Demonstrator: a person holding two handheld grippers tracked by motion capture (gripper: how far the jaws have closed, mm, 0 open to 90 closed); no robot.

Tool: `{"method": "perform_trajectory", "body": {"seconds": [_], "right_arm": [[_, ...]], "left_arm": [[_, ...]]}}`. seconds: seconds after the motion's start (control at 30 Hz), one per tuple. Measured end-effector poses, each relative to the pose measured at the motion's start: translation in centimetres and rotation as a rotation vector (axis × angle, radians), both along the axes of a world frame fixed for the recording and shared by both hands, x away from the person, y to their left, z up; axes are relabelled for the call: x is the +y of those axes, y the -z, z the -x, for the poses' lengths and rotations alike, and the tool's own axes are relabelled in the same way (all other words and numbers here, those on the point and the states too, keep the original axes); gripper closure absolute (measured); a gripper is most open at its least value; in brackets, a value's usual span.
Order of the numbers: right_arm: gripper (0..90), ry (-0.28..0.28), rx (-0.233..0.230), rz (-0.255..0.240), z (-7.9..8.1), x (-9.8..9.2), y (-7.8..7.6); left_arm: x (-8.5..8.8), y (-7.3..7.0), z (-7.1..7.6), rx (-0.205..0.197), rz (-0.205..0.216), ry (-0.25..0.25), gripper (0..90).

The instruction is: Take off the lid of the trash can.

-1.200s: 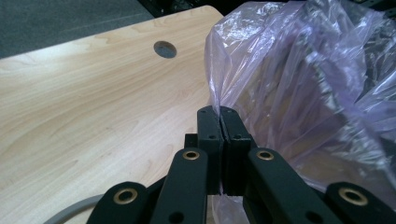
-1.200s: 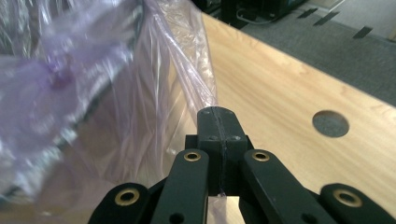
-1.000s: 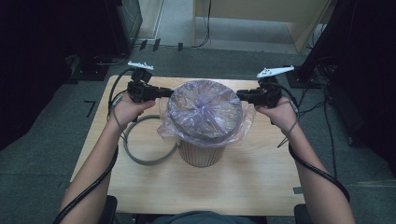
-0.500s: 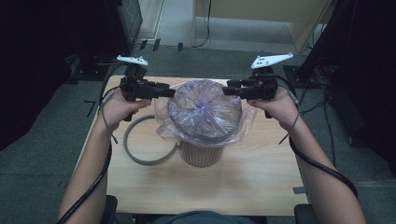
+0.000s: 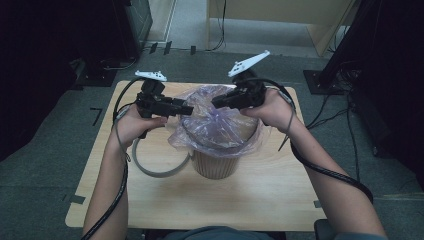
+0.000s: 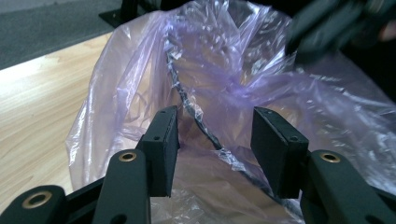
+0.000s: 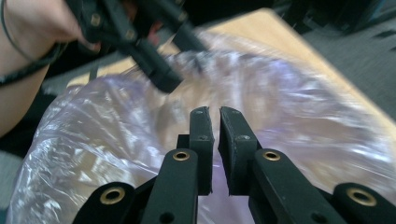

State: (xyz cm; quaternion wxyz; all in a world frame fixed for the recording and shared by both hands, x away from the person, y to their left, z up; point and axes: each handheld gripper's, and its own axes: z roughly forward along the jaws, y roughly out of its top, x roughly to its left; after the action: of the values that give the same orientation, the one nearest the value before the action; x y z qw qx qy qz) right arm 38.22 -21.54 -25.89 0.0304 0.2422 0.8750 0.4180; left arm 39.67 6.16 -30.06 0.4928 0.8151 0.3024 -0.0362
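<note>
A tan bin (image 5: pixel 216 166) stands mid-table, lined with a thin purple plastic bag (image 5: pixel 222 127) whose film bulges above the rim. My left gripper (image 5: pixel 190 110) is at the bag's left edge. Its jaws (image 6: pixel 215 122) have just been opening and stand apart around a fold of film with a dark seam, the pads not pressing. My right gripper (image 5: pixel 215 103) hovers over the bag's back part. Its jaws (image 7: pixel 215 112) have just been closing to a thin slit, and film (image 6: pixel 243 86) bunches up toward it. The left gripper (image 7: pixel 163 79) faces it across the bag (image 7: pixel 116 135).
A grey ring (image 5: pixel 150 171) lies flat on the wooden table (image 5: pixel 270 200), left of the bin, under my left forearm. Black cables trail from both grippers along the arms. Dark equipment and cables stand on the floor beyond the table's far edge.
My right gripper has moved up and left from the bin's right rim to above the bag, jaws closing. The bag's smooth dome has become loose and raised. The left jaws have spread.
</note>
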Motion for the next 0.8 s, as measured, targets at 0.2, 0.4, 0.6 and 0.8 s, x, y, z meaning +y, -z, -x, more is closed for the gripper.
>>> {"method": "perform_trajectory", "body": {"seconds": [0.2, 0.4, 0.6, 0.8], "right_arm": [[83.6, -0.105, 0.032, 0.138, 0.1, 3.6, 1.4], [62.5, -0.186, 0.147, 0.232, 0.1, 6.3, 4.2], [24.3, -0.17, 0.184, 0.296, -0.2, 8.0, 6.7], [16.0, -0.152, 0.129, 0.28, -0.1, 7.4, 5.4]], "left_arm": [[0.3, 0.2, 0.3, 0.008, 0.004, 0.003, 52.9], [0.4, 0.3, 0.5, 0.006, 0.011, 0.003, 51.8], [0.5, 0.4, 0.6, 0.004, 0.015, 0.004, 50.9], [0.5, 0.5, 0.5, 0.002, 0.023, 0.006, 50.6]]}}
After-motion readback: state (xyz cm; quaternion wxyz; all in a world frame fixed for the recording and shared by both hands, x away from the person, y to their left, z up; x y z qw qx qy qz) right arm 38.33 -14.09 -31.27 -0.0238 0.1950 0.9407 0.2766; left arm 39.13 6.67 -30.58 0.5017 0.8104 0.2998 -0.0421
